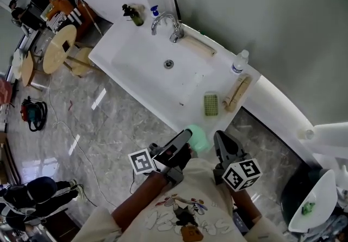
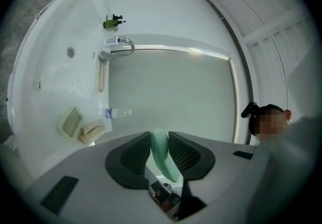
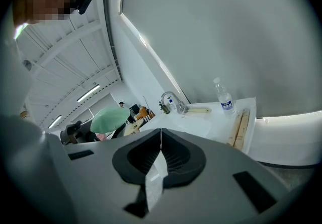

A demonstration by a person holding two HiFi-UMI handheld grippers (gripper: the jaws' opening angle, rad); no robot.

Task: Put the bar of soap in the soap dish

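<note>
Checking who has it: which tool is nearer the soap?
Left. The left tool is shut on the soap; the right tool, shut and empty, sits to its right, apart.

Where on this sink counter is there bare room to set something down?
Bare: the basin floor between drain and soap dish, and the left corner of the counter near the dark bottle. Crowded: the right end, with soap dish, beige roll and water bottle.

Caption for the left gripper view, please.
Left claw shut on the green soap bar, soap dish ahead on the sink counter.
</note>
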